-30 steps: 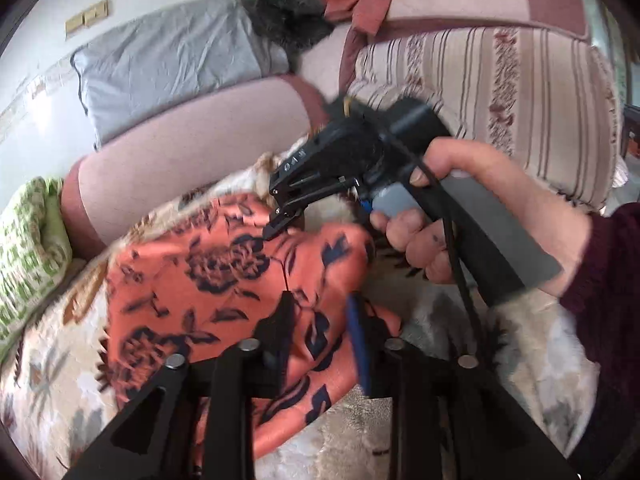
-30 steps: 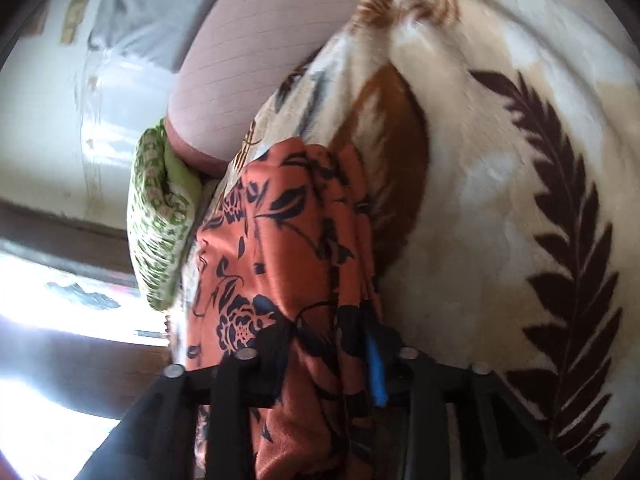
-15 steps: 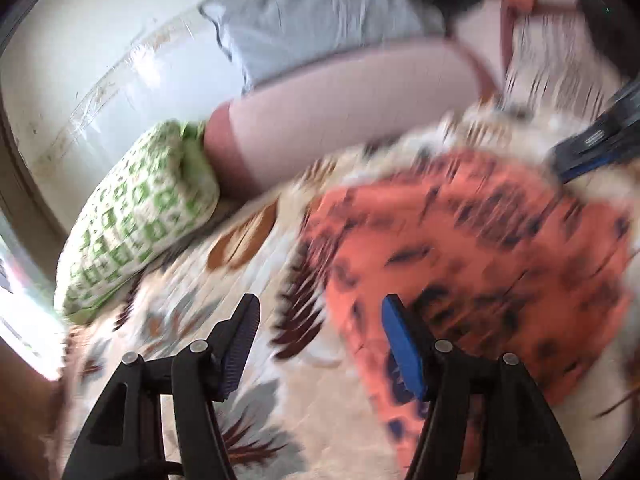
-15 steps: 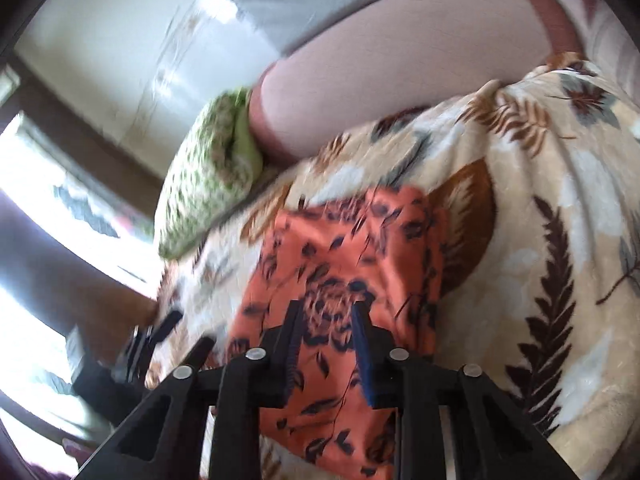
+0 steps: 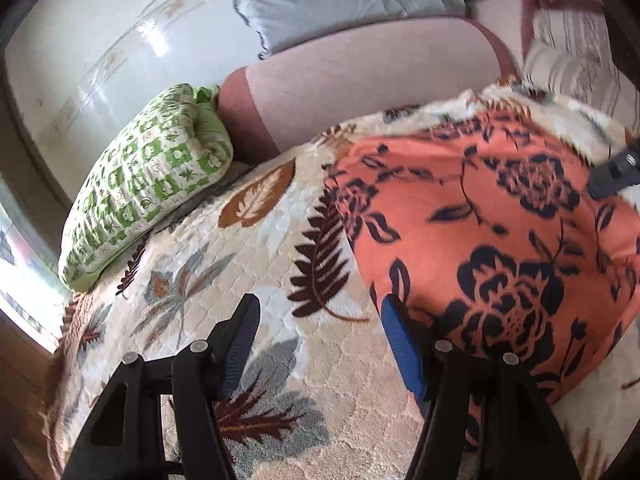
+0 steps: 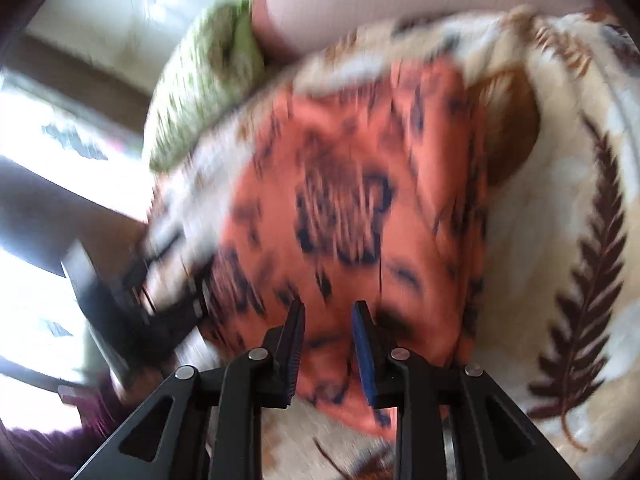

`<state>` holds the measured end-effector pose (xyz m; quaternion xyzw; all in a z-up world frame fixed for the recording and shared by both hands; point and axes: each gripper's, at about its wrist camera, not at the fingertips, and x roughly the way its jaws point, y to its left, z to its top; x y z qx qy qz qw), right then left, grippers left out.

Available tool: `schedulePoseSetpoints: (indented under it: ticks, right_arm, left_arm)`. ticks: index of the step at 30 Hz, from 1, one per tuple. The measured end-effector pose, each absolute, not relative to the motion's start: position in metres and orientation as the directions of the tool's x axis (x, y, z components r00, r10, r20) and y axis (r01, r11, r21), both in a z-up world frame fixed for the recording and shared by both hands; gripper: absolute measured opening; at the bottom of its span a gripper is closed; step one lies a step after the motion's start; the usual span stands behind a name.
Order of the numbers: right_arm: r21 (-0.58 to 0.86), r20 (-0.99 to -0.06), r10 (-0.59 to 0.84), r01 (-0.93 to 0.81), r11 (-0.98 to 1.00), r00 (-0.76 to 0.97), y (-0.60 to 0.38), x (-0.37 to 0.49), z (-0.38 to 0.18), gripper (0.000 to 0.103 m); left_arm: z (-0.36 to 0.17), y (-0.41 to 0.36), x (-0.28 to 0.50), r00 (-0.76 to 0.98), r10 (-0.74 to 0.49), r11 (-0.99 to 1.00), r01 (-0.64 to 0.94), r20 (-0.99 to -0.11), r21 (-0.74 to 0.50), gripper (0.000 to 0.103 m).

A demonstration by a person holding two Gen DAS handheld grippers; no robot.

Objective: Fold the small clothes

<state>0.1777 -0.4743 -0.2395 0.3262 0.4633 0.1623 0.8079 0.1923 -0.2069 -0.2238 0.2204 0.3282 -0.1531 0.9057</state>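
Spread over the bed, a cream leaf-patterned plush blanket (image 5: 280,208) carries the folded orange fabric garment with dark flowers (image 5: 500,240). Left hand-held gripper (image 5: 320,344) stands spread beside its edge; right hand-held gripper (image 6: 326,344), jaws opening, hovers above it, pinching nothing. A green-patterned pillow (image 5: 148,184) lies beyond.

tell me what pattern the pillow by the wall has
Green and white checks with small leaf prints on the pillow, clearest in the left wrist view.

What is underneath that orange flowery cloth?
The orange cloth lies on a cream blanket with a leaf print, which shows all around it. Anything directly beneath the cloth is covered, so I cannot tell.
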Motion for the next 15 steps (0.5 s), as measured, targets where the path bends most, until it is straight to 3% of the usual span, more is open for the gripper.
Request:
schedulePoseSetpoints:
  ticks: [3,6,10,15]
  right_arm:
    - [0.700,-0.609,0.494,0.128,0.702,0.621,-0.495,0.189,-0.235,0.027]
    - [0.719,-0.590,0.417,0.214,0.661,0.692,-0.507,0.204,-0.245,0.027]
    - [0.707,-0.662,0.393,0.359,0.609,0.638,-0.513,0.227,-0.292,0.031]
    - [0.728,-0.645,0.402,0.364,0.581,0.650,-0.525,0.223,-0.298,0.030]
  left_arm:
    - [-0.209,-0.203,0.190,0.749,-0.197,0.882,0.417,-0.632,0.220,0.065]
    - [-0.207,-0.209,0.188,0.767,-0.199,0.883,0.411,-0.610,0.228,0.082]
    - [-0.232,-0.231,0.195,0.718,-0.164,0.836,0.465,-0.676,0.292,0.082]
    - [-0.235,-0.237,0.198,0.719,-0.162,0.840,0.460,-0.676,0.288,0.082]
